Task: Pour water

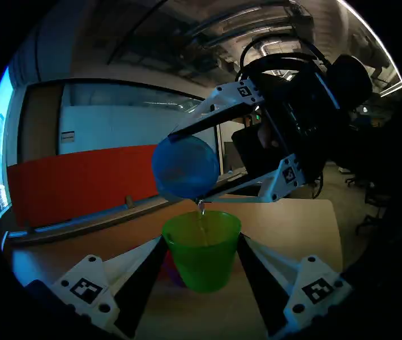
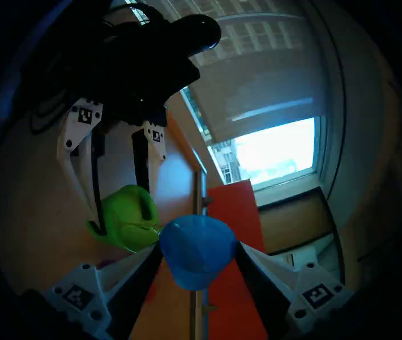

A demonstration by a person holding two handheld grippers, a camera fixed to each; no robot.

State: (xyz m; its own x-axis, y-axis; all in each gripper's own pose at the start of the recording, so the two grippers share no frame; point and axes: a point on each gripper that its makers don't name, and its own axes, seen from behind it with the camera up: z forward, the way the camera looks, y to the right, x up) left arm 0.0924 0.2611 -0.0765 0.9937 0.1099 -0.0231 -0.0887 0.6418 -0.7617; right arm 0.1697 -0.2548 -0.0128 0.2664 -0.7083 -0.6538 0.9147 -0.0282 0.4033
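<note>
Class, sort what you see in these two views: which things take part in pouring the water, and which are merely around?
Part of the job:
- blue cup, tipped, held by the right gripper
- green cup, upright, held by the left gripper
- water trickling from blue to green

Just around:
- table
- red partition
- window
- small purple thing behind the green cup

Purple object (image 1: 172,271) mostly hidden behind green cup (image 1: 202,249).

views face each other closely, sharing green cup (image 1: 202,249), blue cup (image 1: 185,167).
</note>
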